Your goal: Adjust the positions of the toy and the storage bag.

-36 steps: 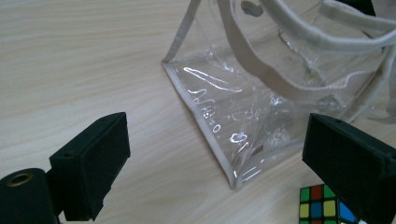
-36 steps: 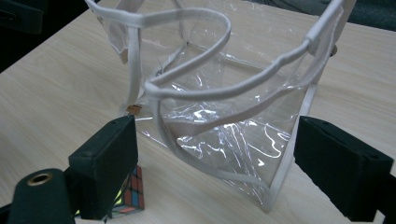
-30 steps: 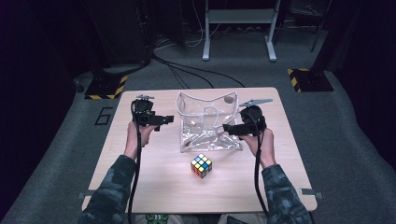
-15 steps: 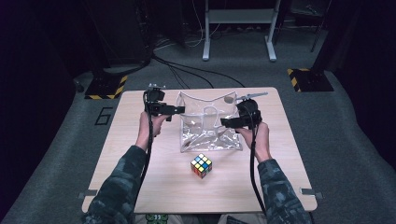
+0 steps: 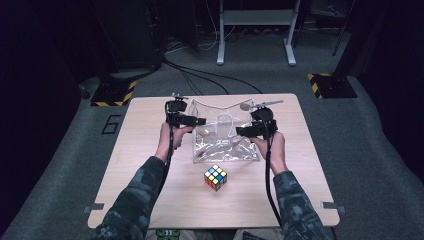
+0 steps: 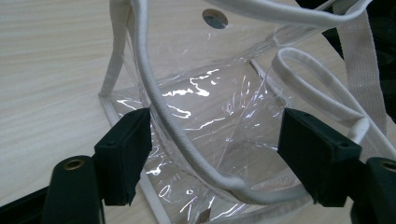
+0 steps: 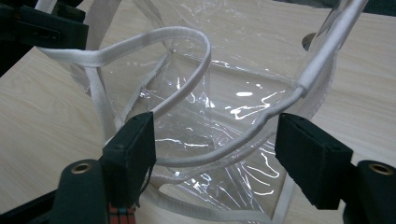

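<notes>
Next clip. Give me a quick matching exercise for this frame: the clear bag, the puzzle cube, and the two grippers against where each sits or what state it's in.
Things:
1. clear plastic bag
2. puzzle cube
3. left gripper
4. right gripper

Places or states:
A. multicoloured, on the table nearer the person than the bag
B. open, at the bag's right side
C. standing open mid-table, white-trimmed, with white handles
D. open, at the bag's left side

Pairs: 1-C, 2-A, 3-D, 4-B

A pale wooden table (image 5: pixel 150 150) stands on grey carpet. On it sits a clear plastic bag (image 5: pixel 222 142) with white trim, toward the far edge, and a colourful puzzle cube (image 5: pixel 215 177) just in front of it. Small clips, perhaps, mark the near corners.
</notes>
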The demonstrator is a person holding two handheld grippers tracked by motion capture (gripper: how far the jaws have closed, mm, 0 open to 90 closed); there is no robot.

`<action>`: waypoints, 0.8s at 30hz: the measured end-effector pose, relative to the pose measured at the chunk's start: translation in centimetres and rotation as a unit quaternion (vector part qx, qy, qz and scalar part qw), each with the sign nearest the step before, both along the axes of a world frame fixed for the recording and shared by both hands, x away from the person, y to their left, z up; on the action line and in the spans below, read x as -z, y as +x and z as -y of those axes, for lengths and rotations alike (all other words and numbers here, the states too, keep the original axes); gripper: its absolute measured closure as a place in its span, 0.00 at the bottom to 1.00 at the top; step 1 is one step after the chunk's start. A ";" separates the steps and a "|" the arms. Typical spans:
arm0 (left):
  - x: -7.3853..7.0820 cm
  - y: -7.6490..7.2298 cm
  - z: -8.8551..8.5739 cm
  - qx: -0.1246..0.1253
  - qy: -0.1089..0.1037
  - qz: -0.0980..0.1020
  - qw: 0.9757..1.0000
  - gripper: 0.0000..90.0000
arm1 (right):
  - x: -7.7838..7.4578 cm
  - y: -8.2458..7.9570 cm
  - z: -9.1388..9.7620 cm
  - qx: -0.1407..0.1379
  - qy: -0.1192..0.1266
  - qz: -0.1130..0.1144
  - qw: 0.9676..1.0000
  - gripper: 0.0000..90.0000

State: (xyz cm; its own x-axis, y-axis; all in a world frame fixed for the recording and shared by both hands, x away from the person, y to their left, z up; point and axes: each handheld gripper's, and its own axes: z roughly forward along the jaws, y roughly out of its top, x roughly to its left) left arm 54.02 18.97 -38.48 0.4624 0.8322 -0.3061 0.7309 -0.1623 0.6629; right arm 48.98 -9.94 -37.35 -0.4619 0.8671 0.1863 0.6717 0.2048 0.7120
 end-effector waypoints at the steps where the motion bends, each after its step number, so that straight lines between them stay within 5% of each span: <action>1: 0.1 0.0 0.0 -0.001 0.002 0.001 1.000 0.38 | 0.1 0.0 0.0 -0.001 0.001 -0.003 1.000 0.37; 11: 0.6 -0.2 -0.3 -0.009 0.028 0.011 0.999 0.54 | 0.4 0.1 0.1 -0.001 -0.005 -0.005 1.000 0.48; 24: 1.5 -0.4 -1.0 -0.006 0.069 -0.001 0.998 0.81 | 0.7 0.1 0.8 -0.005 -0.012 -0.013 1.000 0.67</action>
State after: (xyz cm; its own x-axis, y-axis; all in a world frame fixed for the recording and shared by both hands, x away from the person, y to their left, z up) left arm 53.62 19.93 -39.96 0.4518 0.8720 -0.1885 0.7347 -0.2439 0.6330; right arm 49.04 -10.75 -38.05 -0.4662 0.8667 0.1773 0.6878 0.2290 0.6888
